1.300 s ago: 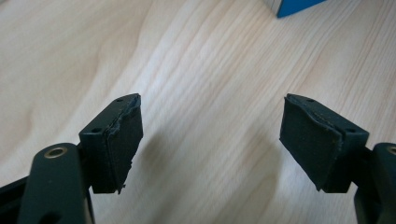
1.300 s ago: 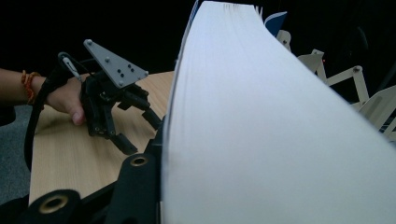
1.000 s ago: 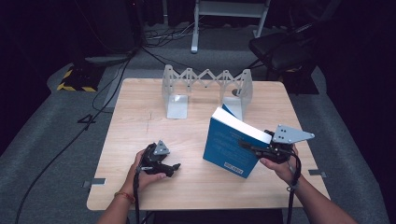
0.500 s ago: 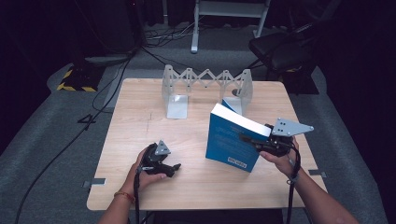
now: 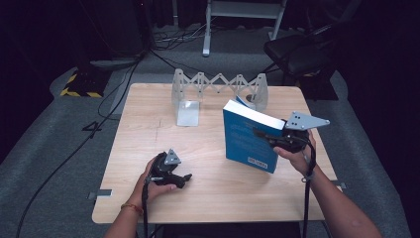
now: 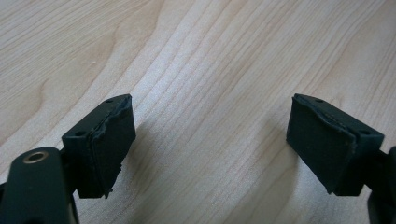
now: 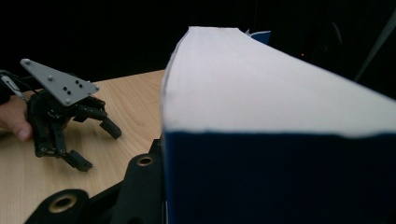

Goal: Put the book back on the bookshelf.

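Here, a person sits at the near edge of a wooden table (image 5: 148, 129), a gripper in each hand. The right gripper (image 5: 270, 138) is clamped on a blue book (image 5: 247, 141), its jaws biting the book's right edge. The book stands on the right half of the table, tilted, its lower corner near or on the wood, its white page block facing up and away. In the right gripper view the book (image 7: 280, 177) sits very close, white pages above a dark blue cover, with one black jaw pressed against its left side.

The left gripper (image 5: 184, 177) rests low at the near left of the table, well apart from the book. Its jaws are spread wide with nothing between them; the left gripper view shows both black pads (image 6: 109, 140) with bare wood grain in the gap. In the right gripper view that left gripper (image 7: 95, 140) lies on the table with a grey plate on top.

At the far side stands a grey folding rack (image 5: 218, 87).
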Action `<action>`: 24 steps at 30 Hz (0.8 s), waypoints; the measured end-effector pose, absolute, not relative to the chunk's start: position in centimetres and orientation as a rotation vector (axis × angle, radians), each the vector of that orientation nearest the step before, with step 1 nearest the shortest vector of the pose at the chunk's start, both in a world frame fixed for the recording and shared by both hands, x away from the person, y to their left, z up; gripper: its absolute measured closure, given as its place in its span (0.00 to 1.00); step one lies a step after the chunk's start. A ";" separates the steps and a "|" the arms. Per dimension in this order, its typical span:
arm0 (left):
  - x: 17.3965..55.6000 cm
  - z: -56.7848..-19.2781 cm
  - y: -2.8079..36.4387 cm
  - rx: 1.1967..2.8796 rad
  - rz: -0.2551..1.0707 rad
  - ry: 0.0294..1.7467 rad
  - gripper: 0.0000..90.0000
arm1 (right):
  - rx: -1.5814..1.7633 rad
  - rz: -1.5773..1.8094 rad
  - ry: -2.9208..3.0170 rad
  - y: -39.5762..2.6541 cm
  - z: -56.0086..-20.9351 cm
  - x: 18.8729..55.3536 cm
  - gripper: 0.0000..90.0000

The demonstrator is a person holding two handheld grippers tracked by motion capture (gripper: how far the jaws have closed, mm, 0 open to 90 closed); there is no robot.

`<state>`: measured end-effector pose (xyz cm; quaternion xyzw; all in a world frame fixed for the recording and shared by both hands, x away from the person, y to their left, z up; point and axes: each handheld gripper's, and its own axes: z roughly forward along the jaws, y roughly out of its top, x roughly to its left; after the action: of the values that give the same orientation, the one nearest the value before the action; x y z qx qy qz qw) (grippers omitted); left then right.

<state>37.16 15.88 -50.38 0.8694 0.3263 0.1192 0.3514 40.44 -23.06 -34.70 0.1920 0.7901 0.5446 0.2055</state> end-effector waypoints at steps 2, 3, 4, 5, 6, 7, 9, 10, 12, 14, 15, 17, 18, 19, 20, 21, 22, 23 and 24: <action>37.2 -50.4 15.9 2.249 0.308 0.846 0.18 | 0.535 1.498 2.196 -22.9 -34.4 40.9 0.69; 37.2 -50.4 15.9 2.249 0.308 0.846 0.18 | 0.535 1.498 2.196 -22.9 -34.4 40.9 0.69; 37.2 -50.4 15.9 2.251 0.308 0.844 0.18 | 0.538 1.492 2.194 -22.8 -34.3 41.2 0.69; 37.2 -50.4 15.9 2.251 0.309 0.844 0.18 | 0.546 1.481 2.190 -22.8 -34.2 41.6 0.69; 37.2 -50.4 15.9 2.251 0.309 0.844 0.18 | 0.557 1.486 2.184 -22.8 -34.1 41.9 0.69; 37.2 -50.4 15.9 2.251 0.309 0.844 0.18 | 0.564 1.480 2.179 -22.8 -33.9 42.3 0.69; 37.2 -50.4 15.9 2.251 0.307 0.844 0.18 | 0.570 1.468 2.169 -22.8 -33.5 42.9 0.69; 37.2 -50.4 15.9 2.252 0.309 0.842 0.18 | 0.572 1.464 2.163 -22.8 -33.3 43.1 0.69; 37.2 -50.4 15.9 2.252 0.309 0.842 0.17 | 0.579 1.454 2.152 -22.9 -32.9 43.6 0.69; 37.2 -50.4 15.9 2.252 0.308 0.842 0.17 | 0.618 1.446 2.133 -23.2 -32.4 44.3 0.69; 37.2 -50.4 15.9 2.252 0.310 0.842 0.17 | 0.629 1.445 2.119 -23.4 -32.2 44.6 0.69; 37.2 -50.4 15.9 2.252 0.309 0.842 0.17 | 0.646 1.438 2.101 -23.7 -31.8 45.3 0.69; 37.2 -50.4 15.9 2.252 0.309 0.842 0.17 | 0.661 1.430 2.089 -23.8 -31.6 45.6 0.69; 37.2 -50.4 15.9 2.252 0.308 0.842 0.17 | 0.672 1.424 2.082 -23.9 -31.5 45.9 0.69; 37.2 -50.4 15.9 2.252 0.310 0.842 0.17 | 0.682 1.417 2.075 -24.0 -31.4 46.1 0.69; 37.2 -50.4 15.9 2.252 0.310 0.842 0.17 | 0.695 1.406 2.068 -24.0 -31.3 46.4 0.69; 37.2 -50.4 15.9 2.252 0.310 0.842 0.17 | 0.703 1.396 2.064 -24.1 -31.2 46.6 0.69; 37.2 -50.4 15.9 2.253 0.310 0.840 0.17 | 0.711 1.387 2.059 -24.1 -31.1 46.9 0.69; 37.2 -50.4 15.9 2.253 0.308 0.842 0.17 | 0.726 1.381 2.051 -24.2 -31.0 47.2 0.69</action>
<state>37.16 15.87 -50.38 0.8700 0.3250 0.1191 0.3510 47.17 -24.24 -31.01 0.2705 0.7644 0.5148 0.2783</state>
